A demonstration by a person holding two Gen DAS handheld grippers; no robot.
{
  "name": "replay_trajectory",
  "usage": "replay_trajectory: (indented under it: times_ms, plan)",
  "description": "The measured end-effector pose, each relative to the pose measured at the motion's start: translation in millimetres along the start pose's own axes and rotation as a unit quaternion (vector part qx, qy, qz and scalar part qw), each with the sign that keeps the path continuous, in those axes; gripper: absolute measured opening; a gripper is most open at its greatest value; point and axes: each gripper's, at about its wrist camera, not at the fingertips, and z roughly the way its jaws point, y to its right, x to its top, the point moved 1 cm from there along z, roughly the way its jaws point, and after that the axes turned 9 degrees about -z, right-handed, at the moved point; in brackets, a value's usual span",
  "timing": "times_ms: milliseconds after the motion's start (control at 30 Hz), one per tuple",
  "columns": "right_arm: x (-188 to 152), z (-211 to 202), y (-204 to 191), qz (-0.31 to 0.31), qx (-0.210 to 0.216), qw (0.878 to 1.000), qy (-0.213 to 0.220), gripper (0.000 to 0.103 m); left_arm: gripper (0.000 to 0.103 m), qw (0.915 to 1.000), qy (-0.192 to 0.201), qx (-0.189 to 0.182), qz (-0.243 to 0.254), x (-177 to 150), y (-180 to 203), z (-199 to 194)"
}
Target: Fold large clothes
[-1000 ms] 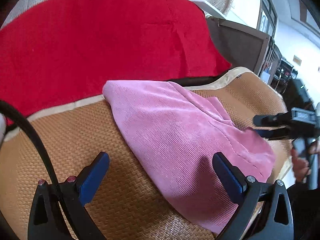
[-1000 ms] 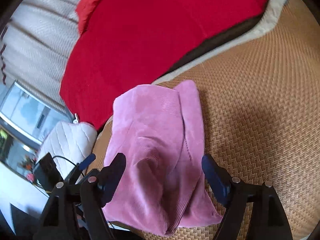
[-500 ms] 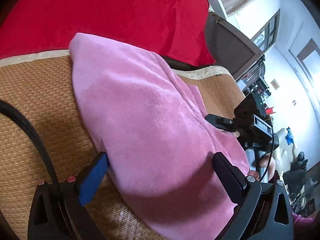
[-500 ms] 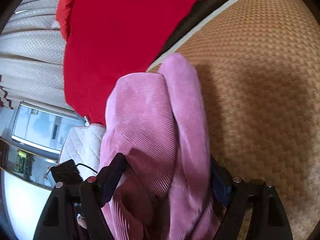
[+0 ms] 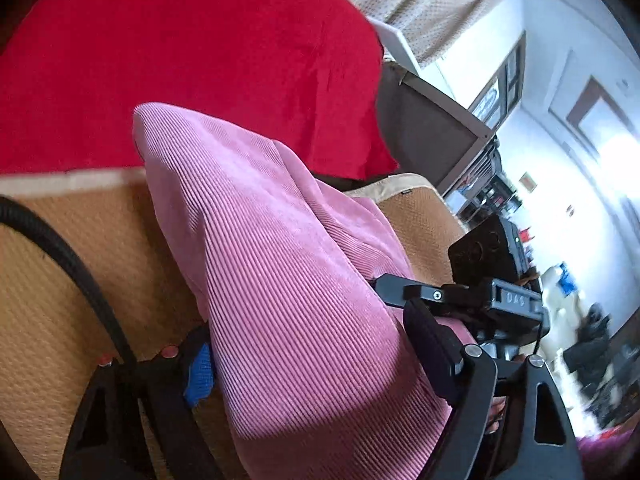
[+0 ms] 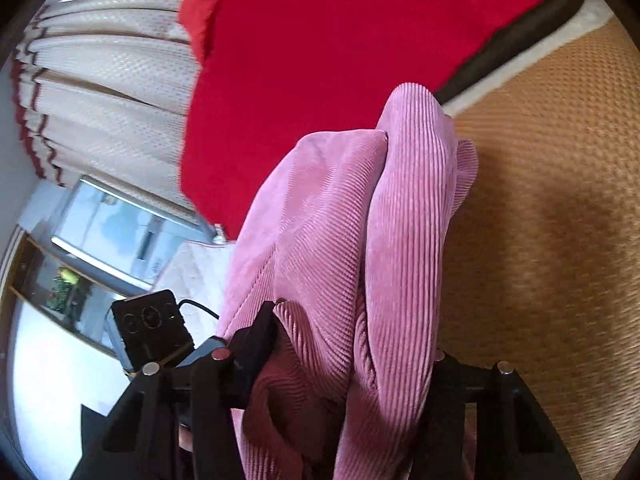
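Note:
A pink corduroy garment (image 5: pixel 280 280) lies folded on a woven tan mat (image 5: pixel 72 240), its near end raised. In the left wrist view my left gripper (image 5: pixel 316 356) has the near end of the garment between its fingers, which press on its sides. In the right wrist view the same garment (image 6: pixel 340 240) hangs bunched between the fingers of my right gripper (image 6: pixel 348 344), which is shut on it. The right gripper also shows in the left wrist view (image 5: pixel 460 296), at the garment's right side.
A red cloth (image 5: pixel 180 52) covers the backrest behind the mat, also in the right wrist view (image 6: pixel 340 40). Curtains (image 6: pixel 100 80) hang at the left. A white quilted cushion (image 6: pixel 196 272) lies beside the garment. A dark cable (image 5: pixel 72 264) crosses the mat.
Both grippers moved in over the garment's near end and closed on it. The garment's near end has risen off the mat and bunched up.

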Motion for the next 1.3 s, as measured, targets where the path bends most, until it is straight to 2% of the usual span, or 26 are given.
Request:
replay_trajectory:
  times_ms: [100,133,200,233,267,333,467,567,633,667,700,733,800,900,1000,1133,1200,1300]
  plan:
    - [-7.7,12.2,8.9,0.027,0.010,1.000,0.001,0.055,0.084,0.9997,0.006,0.021,0.003,3.0,-7.5,-8.4]
    - [-9.8,16.7,15.8,0.040,-0.004,0.999,0.002,0.055,0.084,0.9991,0.006,0.043,0.002,3.2,-12.6,-8.1]
    - [-10.0,25.6,27.3,0.041,-0.076,0.996,-0.005,0.062,0.084,0.9960,-0.009,0.088,0.000,0.0,-24.8,1.0]
    - [-10.8,27.6,31.1,0.038,-0.098,0.994,-0.010,0.067,0.084,0.9935,-0.018,0.112,0.002,-2.1,-28.3,6.3]
    - [-11.3,27.0,34.6,0.049,-0.095,0.994,-0.010,0.069,0.087,0.9902,-0.028,0.136,0.006,-4.5,-32.0,11.7]
    - [-10.7,20.1,32.7,0.055,-0.094,0.994,-0.017,0.069,0.087,0.9893,-0.034,0.142,0.002,-6.6,-31.2,12.9]
    - [-6.8,-24.7,8.1,0.005,-0.144,0.989,0.028,0.069,0.087,0.9868,0.001,0.160,0.026,-8.7,-17.7,-6.6]
    - [0.6,-41.8,-20.0,-0.040,-0.136,0.988,0.052,0.069,0.087,0.9835,0.006,0.176,0.040,-17.3,-9.2,-16.0]
    - [-3.7,-39.3,-45.7,-0.079,-0.130,0.987,0.040,0.063,0.087,0.9805,0.008,0.187,0.061,-23.4,-0.1,-19.2]
    - [-6.9,-36.3,-55.8,-0.095,-0.131,0.986,0.031,0.054,0.087,0.9795,0.010,0.189,0.069,-26.4,0.7,-22.5]
    - [-10.6,-31.2,-63.8,-0.110,-0.134,0.985,0.019,0.050,0.087,0.9786,0.012,0.190,0.077,-30.2,3.3,-25.9]
    - [-15.4,-21.6,-71.7,-0.125,-0.140,0.982,-0.001,0.040,0.087,0.9779,0.011,0.191,0.083,-32.1,4.9,-26.6]
    - [-22.3,-1.3,-75.0,-0.133,-0.154,0.978,-0.035,0.038,0.087,0.9757,0.000,0.198,0.094,-38.0,1.7,-26.6]
    - [-49.8,25.3,-50.2,-0.114,-0.188,0.971,-0.096,0.033,0.089,0.9747,-0.040,0.204,0.083,-50.4,-15.1,-18.7]
    - [-65.0,24.4,-46.9,-0.131,-0.202,0.966,-0.093,0.033,0.089,0.9743,-0.043,0.203,0.087,-56.4,-18.2,-20.1]
    - [-45.2,13.9,-50.8,-0.111,-0.193,0.969,-0.103,0.032,0.089,0.9723,-0.027,0.210,0.099,-55.4,-13.5,-23.6]
    - [-23.3,6.7,-57.3,-0.115,-0.182,0.973,-0.079,0.032,0.089,0.9719,-0.025,0.211,0.100,-54.5,-13.7,-24.5]
    - [13.3,6.9,-66.8,-0.126,-0.200,0.970,-0.049,0.032,0.089,0.9726,-0.028,0.208,0.099,-54.5,-14.2,-23.2]
